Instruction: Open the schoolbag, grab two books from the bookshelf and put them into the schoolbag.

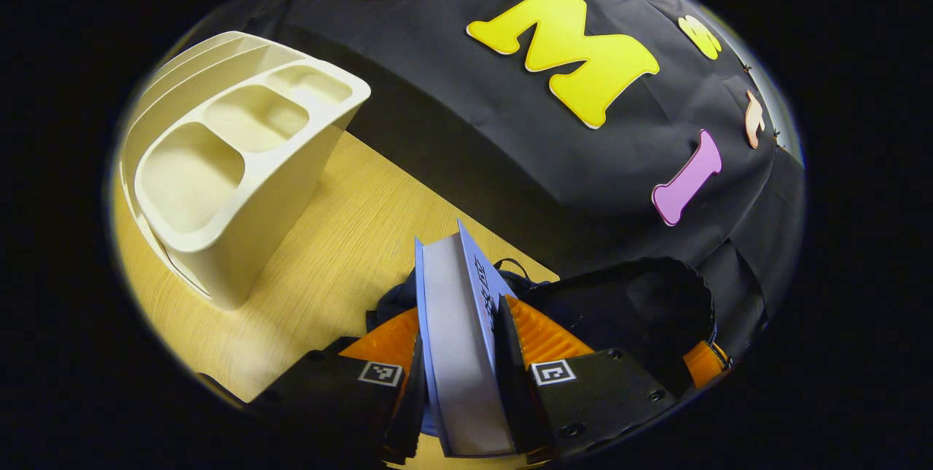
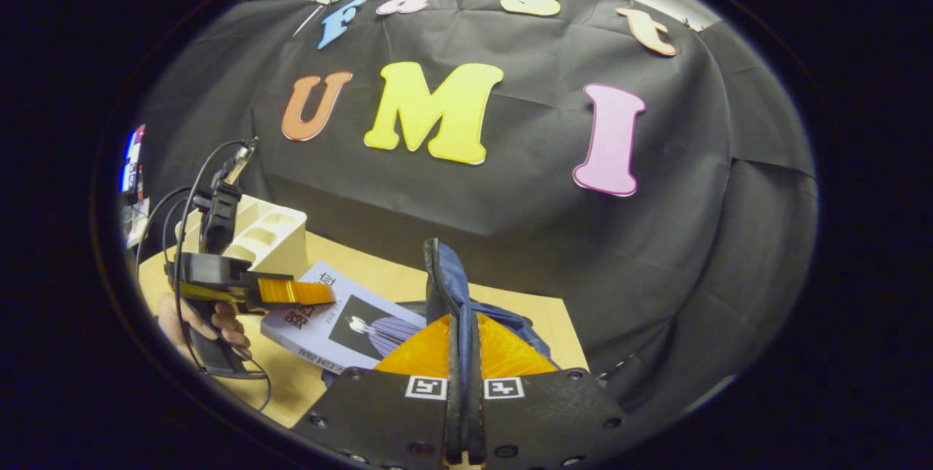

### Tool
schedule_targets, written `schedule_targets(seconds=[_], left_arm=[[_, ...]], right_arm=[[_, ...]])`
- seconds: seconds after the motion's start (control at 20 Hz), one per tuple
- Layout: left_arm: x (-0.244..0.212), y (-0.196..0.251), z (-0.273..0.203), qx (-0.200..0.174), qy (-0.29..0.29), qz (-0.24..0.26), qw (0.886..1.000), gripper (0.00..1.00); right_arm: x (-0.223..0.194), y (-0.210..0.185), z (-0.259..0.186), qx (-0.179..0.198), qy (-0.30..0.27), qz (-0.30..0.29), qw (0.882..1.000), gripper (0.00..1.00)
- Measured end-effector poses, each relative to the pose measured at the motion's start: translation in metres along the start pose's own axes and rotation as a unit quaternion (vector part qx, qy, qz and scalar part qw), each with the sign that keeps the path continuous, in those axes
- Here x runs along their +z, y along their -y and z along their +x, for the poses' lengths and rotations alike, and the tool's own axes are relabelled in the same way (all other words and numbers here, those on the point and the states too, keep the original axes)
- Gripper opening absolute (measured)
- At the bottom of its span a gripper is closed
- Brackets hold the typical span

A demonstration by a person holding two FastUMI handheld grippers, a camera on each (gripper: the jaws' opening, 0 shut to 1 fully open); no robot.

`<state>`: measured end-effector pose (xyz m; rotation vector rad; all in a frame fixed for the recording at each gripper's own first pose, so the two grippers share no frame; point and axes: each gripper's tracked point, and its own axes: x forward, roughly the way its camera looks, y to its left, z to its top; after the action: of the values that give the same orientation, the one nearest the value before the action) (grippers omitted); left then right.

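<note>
Schoolbag [image 2: 466,295], dark blue, is sitting on the wooden table [image 1: 328,251] close to the black cloth wall; in the right gripper view one edge of its opening is standing up as a thin vertical flap. Right gripper [image 2: 464,353] is pinching that flap, both fingers pressing flat on the fabric with almost no gap between them, holding the edge lifted.

Left gripper [image 1: 458,361] is gripping a book [image 1: 459,339] by its two covers, fingers spread only as wide as the book's thickness. In the left gripper view the book is standing on edge between the fingers, pale page block facing the camera and spine pointing away. In the right gripper view the same book [image 2: 342,320] is lying tilted, front cover up, its lower corner just beside the bag and overlapping its near side; whether it is touching the fabric cannot be told. A hand [image 2: 208,324] is holding the left gripper's handle, with cables running up from it.

Bookshelf [image 1: 233,157], a cream plastic desktop organiser with several open compartments, is standing on the table to the left of the bag, near it. Dark bag fabric [image 1: 634,310] is showing beyond the left gripper's fingers.
</note>
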<state>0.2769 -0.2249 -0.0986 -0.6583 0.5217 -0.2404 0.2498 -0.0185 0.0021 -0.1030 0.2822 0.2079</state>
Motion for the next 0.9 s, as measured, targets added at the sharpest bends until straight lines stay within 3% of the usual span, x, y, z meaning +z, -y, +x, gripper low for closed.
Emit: schedule_targets(seconds=[0.5, 0.7, 0.9], left_arm=[[-0.038, 0.028, 0.025, -0.003, 0.013, -0.011, 1.000, 0.50], [-0.066, 0.047, 0.048, -0.014, 0.001, -0.032, 0.999, 0.51], [-0.079, 0.062, 0.061, -0.013, 0.011, -0.023, 1.000, 0.51]], right_arm=[[0.025, -0.007, -0.012, 0.011, 0.030, 0.002, 0.999, 0.04], [0.042, 0.010, -0.023, -0.008, 0.063, 0.001, 0.998, 0.01], [0.008, 0.010, -0.008, 0.008, 0.025, 0.002, 1.000, 0.01]])
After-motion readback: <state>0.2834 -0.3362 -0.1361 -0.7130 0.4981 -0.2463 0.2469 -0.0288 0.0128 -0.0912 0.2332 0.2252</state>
